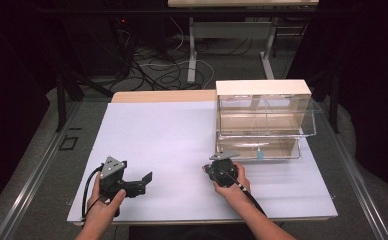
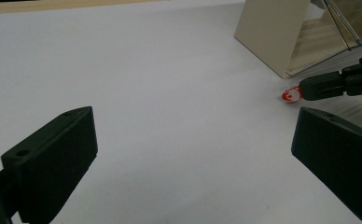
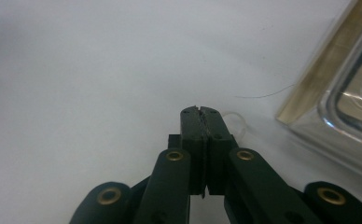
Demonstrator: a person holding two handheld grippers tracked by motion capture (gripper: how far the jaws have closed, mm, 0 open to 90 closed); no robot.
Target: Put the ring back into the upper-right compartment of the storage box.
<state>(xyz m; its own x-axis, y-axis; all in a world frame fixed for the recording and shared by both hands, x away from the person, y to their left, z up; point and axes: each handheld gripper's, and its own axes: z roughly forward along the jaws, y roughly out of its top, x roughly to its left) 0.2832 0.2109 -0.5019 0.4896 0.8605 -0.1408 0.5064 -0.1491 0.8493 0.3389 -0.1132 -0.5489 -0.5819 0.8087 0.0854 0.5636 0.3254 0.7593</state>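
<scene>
High view, near edge first: left gripper sits low on the white table, jaws spread wide, nothing between them; left gripper view confirms it, bare tabletop in the gap. It points right, toward the other tool.

Right gripper is just beyond and to the right, near the front left corner of the clear acrylic drawer unit. Right gripper view: jaws pressed fully together, tips down at the table. A thin pale ring-like edge peeks out behind the right jaw tip; can't tell what it is or whether it's actually pinched.

Left gripper view shows the right gripper's closed tip with a small red-and-white item right at it, touching or clamped. Looks like a tiny tag or token; too small to be sure. My read: right gripper is closed on it or pushing it along the surface.

Key relation: the small item lies at the right tool's tip, just in front of the unit's lower drawer, which stands pulled out toward the person. A small blue piece already lies in it. Drawer lies up and right of the tip, so the right hand is far nearer; left is well apart.

Beyond: cream top panel of the unit, then floor cables.
</scene>
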